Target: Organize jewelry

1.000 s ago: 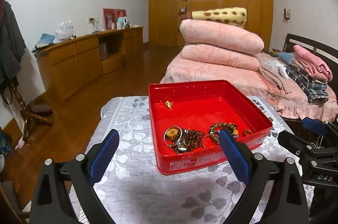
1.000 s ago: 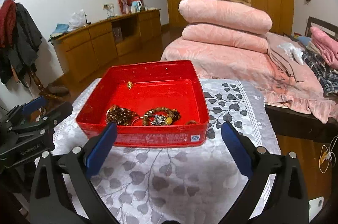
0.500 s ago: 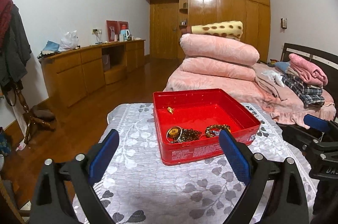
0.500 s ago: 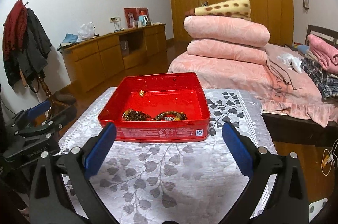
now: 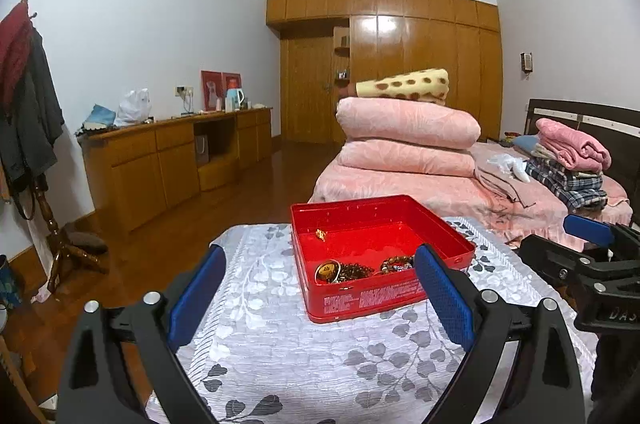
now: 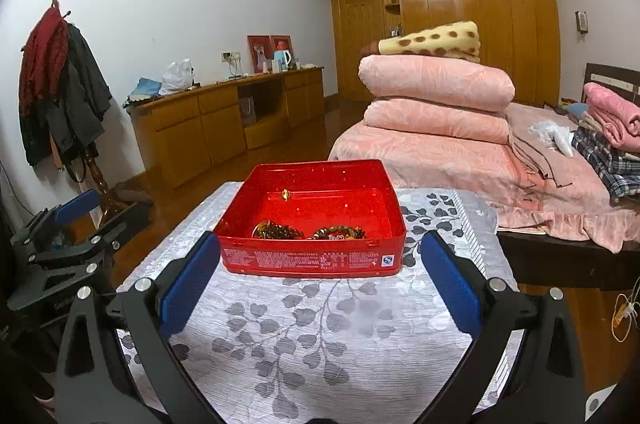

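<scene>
A red tin box point(image 5: 376, 298) point(image 6: 308, 258) stands on a table covered with a leaf-print cloth point(image 5: 280, 348) point(image 6: 304, 320). Inside lie beaded bracelets point(image 5: 394, 264) point(image 6: 340, 234), a darker bead cluster with a gold medallion point(image 5: 332, 270) point(image 6: 276, 230) and a small gold piece point(image 5: 321, 234) point(image 6: 286, 194) near the far wall. My left gripper point(image 5: 320, 298) is open and empty, held back from the box's near left corner. My right gripper point(image 6: 320, 278) is also open and empty, in front of the box's near side. Each gripper shows at the edge of the other's view.
A bed point(image 6: 460, 159) piled with pink quilts and folded clothes lies beyond the table on the right. A wooden sideboard point(image 5: 176, 159) runs along the left wall, with a coat stand point(image 6: 64, 95) nearer. Wooden floor surrounds the table.
Both grippers have pulled back and tilted up from the box, which now looks smaller and farther away. Both stay open and empty; the jewelry has not moved.
</scene>
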Motion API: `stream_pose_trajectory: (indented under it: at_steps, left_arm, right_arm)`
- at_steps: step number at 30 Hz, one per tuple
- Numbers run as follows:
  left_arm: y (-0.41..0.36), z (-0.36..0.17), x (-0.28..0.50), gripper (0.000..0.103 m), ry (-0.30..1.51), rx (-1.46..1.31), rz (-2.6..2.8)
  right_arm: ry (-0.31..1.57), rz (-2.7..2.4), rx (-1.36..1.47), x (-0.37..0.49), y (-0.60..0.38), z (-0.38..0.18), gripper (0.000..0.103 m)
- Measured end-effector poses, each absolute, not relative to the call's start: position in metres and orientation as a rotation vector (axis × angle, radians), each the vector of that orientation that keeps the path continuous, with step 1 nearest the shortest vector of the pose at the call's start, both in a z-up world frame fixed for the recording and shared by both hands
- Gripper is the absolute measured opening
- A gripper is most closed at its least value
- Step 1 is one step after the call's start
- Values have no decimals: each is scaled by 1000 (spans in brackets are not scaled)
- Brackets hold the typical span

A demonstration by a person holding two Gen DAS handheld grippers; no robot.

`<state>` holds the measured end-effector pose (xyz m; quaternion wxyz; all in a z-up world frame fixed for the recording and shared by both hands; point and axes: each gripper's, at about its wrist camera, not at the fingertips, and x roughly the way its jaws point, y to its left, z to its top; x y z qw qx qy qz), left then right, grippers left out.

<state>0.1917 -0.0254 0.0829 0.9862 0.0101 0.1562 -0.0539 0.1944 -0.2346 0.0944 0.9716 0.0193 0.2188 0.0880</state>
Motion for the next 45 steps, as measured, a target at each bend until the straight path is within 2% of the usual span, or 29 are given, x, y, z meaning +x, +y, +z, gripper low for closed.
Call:
stream_pose_trajectory:
  at_steps: [45]
  left_arm:
    - [-22, 112, 142, 93, 146, 12, -132]
  right_arm:
    - [265, 171, 7, 147, -236, 127, 97]
